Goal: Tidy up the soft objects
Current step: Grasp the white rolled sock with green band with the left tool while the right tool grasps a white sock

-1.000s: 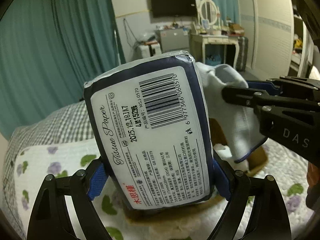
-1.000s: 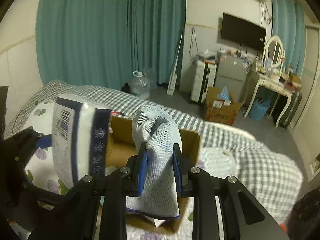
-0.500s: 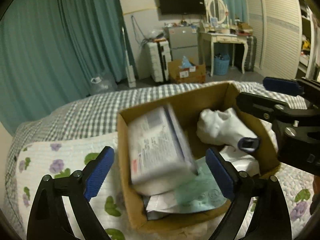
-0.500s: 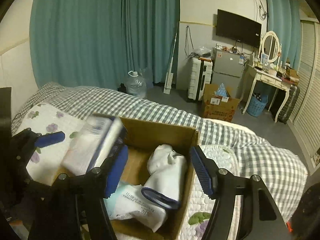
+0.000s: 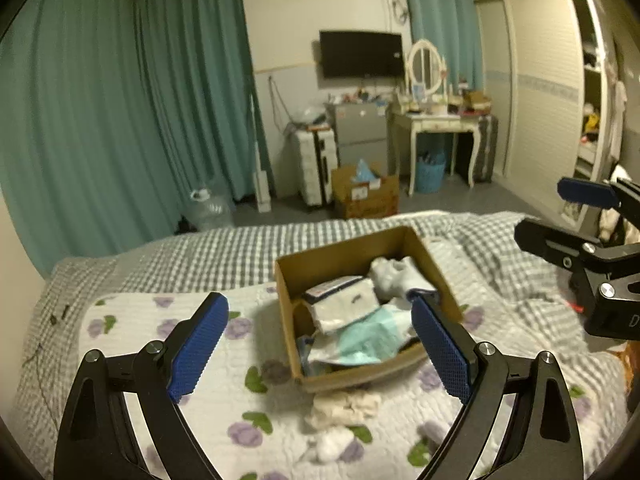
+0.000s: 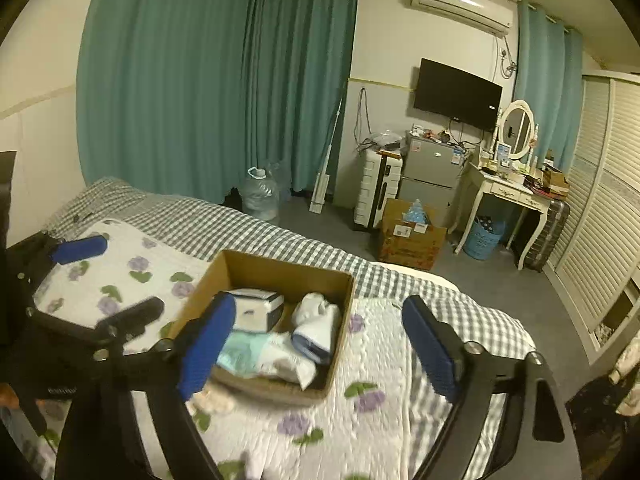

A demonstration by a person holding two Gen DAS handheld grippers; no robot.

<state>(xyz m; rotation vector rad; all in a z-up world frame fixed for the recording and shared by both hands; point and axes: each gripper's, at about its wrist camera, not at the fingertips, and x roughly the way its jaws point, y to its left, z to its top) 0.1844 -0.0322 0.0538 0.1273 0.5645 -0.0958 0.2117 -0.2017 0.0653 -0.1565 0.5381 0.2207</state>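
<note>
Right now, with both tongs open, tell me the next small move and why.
Probably lower the open left tongs onto the cream crumpled cloth lying on the floral quilt just in front of the brown cardboard box: it seems the nearest soft item outside the box.

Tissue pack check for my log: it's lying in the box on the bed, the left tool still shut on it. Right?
Not quite. The tissue pack does lie in the box on the bed, but the left tool is open and empty, as the left wrist view shows.
</note>
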